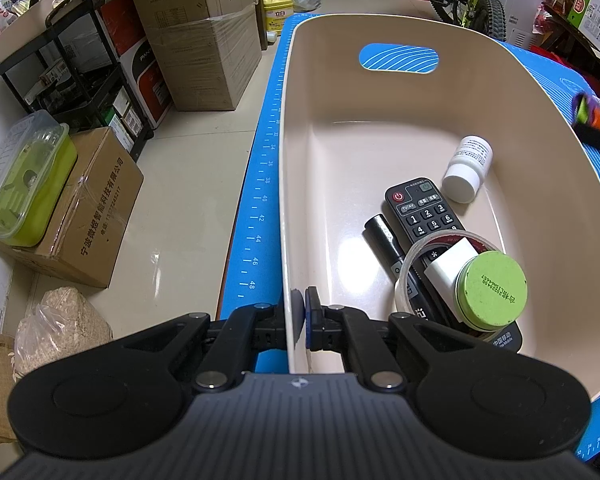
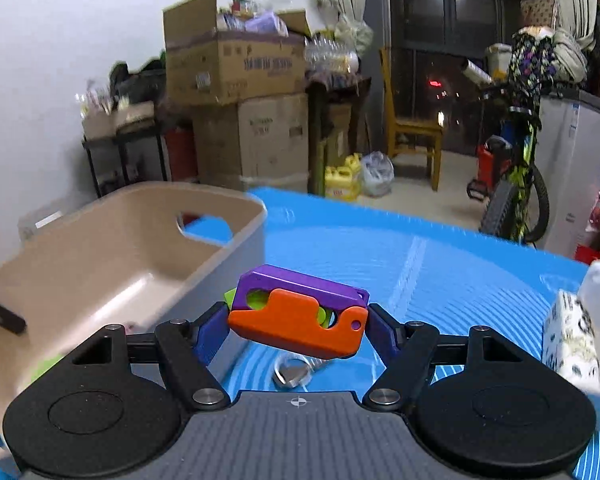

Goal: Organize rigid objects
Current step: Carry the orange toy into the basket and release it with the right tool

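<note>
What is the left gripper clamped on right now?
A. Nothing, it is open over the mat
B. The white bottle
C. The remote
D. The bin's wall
D: in the left wrist view the left gripper is shut on the near wall of the bin, one pad on each side, while the remote and white bottle lie loose inside.

Both wrist views look closely over the beige bin (image 1: 380, 92).
</note>
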Action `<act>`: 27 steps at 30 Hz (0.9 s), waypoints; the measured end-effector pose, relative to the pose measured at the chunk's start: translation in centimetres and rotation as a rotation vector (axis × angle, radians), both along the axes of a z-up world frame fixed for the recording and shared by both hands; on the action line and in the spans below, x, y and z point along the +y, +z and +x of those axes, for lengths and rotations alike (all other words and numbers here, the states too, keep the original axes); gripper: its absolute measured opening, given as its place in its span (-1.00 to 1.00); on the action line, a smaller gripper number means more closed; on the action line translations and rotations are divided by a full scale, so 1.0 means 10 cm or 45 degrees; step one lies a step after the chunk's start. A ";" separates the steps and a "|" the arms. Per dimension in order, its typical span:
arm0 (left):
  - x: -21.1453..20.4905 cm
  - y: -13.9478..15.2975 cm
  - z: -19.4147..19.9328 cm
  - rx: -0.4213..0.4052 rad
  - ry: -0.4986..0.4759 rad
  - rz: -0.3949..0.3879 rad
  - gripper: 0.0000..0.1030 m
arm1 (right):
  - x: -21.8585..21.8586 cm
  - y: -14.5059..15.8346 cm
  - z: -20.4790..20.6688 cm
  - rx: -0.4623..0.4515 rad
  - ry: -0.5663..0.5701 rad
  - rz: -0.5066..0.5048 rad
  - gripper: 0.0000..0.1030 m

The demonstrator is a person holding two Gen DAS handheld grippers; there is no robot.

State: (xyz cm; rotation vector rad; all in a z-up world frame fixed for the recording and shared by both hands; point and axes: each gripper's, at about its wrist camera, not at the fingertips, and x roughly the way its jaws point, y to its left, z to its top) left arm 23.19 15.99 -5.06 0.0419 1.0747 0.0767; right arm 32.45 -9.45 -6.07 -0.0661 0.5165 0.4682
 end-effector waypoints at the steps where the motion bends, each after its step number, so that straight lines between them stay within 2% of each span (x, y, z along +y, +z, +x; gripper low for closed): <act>1: 0.00 0.00 0.00 0.000 0.000 0.000 -0.87 | 0.02 0.05 0.00 -0.013 0.006 0.014 0.46; 5: 0.00 0.00 0.00 0.000 0.000 0.000 -0.87 | 0.14 0.29 -0.06 -0.071 0.059 0.055 0.46; 11: -0.01 -0.01 -0.01 -0.001 0.001 -0.002 -0.87 | 0.51 0.46 -0.18 -0.093 0.158 0.021 0.46; 15: -0.01 -0.01 -0.01 -0.001 0.000 -0.003 -0.87 | 0.82 0.47 -0.21 -0.036 0.197 -0.051 0.46; 20: -0.01 -0.02 -0.01 0.000 -0.001 -0.005 -0.87 | 1.16 0.40 -0.20 0.097 0.290 -0.122 0.46; 27: -0.02 -0.03 -0.01 0.000 0.000 0.000 -0.87 | 1.50 0.26 -0.24 0.226 0.347 -0.272 0.46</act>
